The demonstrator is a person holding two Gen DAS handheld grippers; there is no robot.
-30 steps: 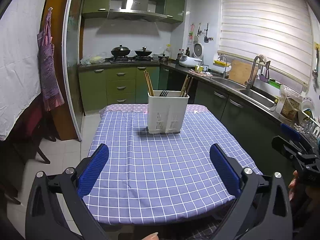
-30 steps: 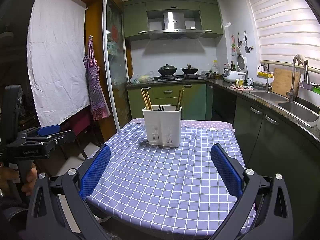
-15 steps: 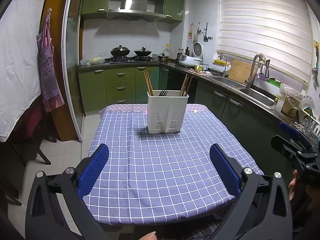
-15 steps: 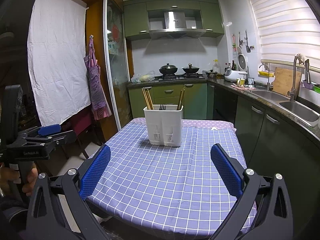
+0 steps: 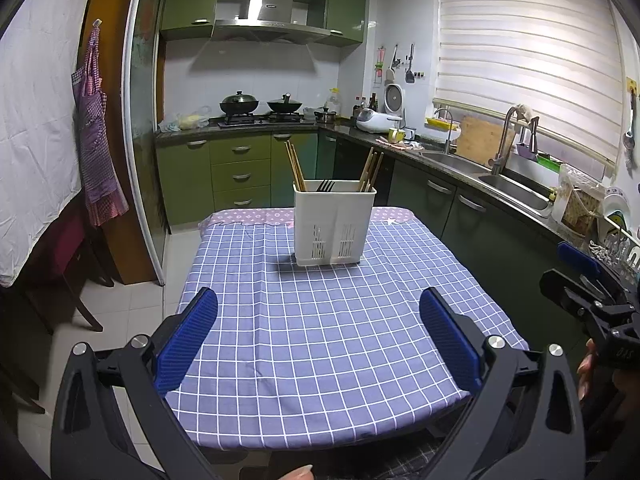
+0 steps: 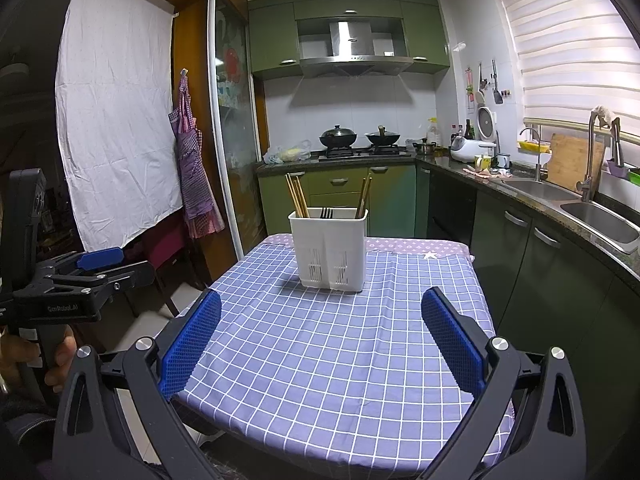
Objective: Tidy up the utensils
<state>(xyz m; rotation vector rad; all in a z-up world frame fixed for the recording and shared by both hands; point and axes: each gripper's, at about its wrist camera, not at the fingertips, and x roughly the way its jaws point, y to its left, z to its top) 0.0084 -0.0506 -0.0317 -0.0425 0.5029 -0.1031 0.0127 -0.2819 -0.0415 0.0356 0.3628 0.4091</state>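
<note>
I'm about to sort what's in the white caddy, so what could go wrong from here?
The utensil caddy looks light and stands free on the tablecloth; pulling the leaning chopsticks sideways might tip it. The fork barely shows above the rim, so the open left tongs may struggle to grip it.

the white utensil holder (image 5: 334, 222) is looking like matt moulded plastic, slotted low on its front. under it the tablecloth (image 5: 320, 320) is showing as soft woven cloth, creasing slightly. in the holder the chopsticks (image 5: 295, 167) are reading as plain wood, and the fork tines (image 5: 326, 186) between them are looking dark, perhaps metal, though they are too small to tell. nearer than the holder, the left gripper (image 5: 319, 316) and the right gripper (image 6: 321, 320) are showing matt black plastic frames, bright metal screws and rough, dimpled blue pads (image 6: 192, 344). behind the holder, the cabinets (image 5: 240, 172) are gleaming with a glossy finish.
</note>
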